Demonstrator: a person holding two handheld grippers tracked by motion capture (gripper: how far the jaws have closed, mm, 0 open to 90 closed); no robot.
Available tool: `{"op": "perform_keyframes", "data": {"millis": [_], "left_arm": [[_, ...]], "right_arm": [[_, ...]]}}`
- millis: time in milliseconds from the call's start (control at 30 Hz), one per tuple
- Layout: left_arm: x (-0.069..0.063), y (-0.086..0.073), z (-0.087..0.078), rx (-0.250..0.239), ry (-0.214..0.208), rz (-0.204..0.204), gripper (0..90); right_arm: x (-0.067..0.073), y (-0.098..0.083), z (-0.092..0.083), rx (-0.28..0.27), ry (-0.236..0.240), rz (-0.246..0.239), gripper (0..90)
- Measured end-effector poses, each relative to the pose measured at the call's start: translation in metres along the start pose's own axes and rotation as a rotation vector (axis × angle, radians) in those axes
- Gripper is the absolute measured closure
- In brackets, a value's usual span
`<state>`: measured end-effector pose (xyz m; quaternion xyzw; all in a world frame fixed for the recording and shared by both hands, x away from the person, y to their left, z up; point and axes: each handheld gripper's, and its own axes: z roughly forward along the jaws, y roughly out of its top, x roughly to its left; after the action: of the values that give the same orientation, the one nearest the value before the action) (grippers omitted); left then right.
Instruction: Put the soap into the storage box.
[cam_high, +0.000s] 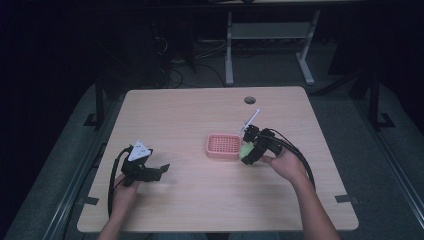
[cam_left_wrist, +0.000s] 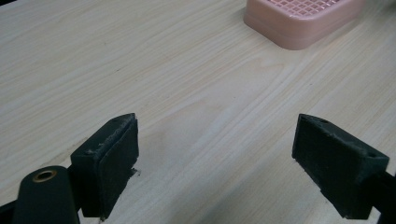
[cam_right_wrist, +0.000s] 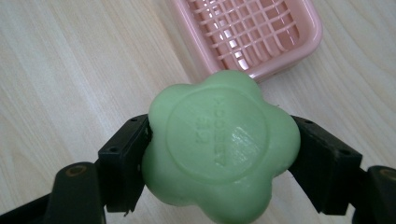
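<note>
Table (cam_high: 200, 200) first: mostly bare wood, with a pink soap dish (cam_high: 223, 145) near the middle, and it looks empty so far. Right hand-held gripper (cam_high: 247, 151) is clamped on a green flower-shaped soap (cam_right_wrist: 222, 149), held just beside the dish's edge, so pickup looks done and the drop-in is left. Left hand-held gripper (cam_left_wrist: 215, 158) hangs wide open over bare wood, holding nothing.

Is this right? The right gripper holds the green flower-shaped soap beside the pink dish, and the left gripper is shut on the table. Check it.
One thing is wrong: the left gripper is open, not shut. The left gripper view shows its jaws wide apart over bare table. The rest holds: the right gripper clamps the green soap beside the pink dish.
</note>
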<state>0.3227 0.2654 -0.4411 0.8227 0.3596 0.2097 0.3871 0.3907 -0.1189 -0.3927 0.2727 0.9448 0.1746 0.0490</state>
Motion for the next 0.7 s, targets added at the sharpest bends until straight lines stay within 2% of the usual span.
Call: {"op": "perform_keyframes", "data": {"millis": [100, 700], "left_arm": [[0.0, 0.0, 0.0, 0.001, 0.0, 0.003, 14.4], [0.0, 0.0, 0.0, -0.007, 0.0, -0.007, 14.4]], "right_arm": [[-0.001, 0.004, 0.001, 0.015, -0.005, -0.005, 25.2], [-0.008, 0.033, -0.001, 0.006, -0.012, -0.025, 25.2]]}}
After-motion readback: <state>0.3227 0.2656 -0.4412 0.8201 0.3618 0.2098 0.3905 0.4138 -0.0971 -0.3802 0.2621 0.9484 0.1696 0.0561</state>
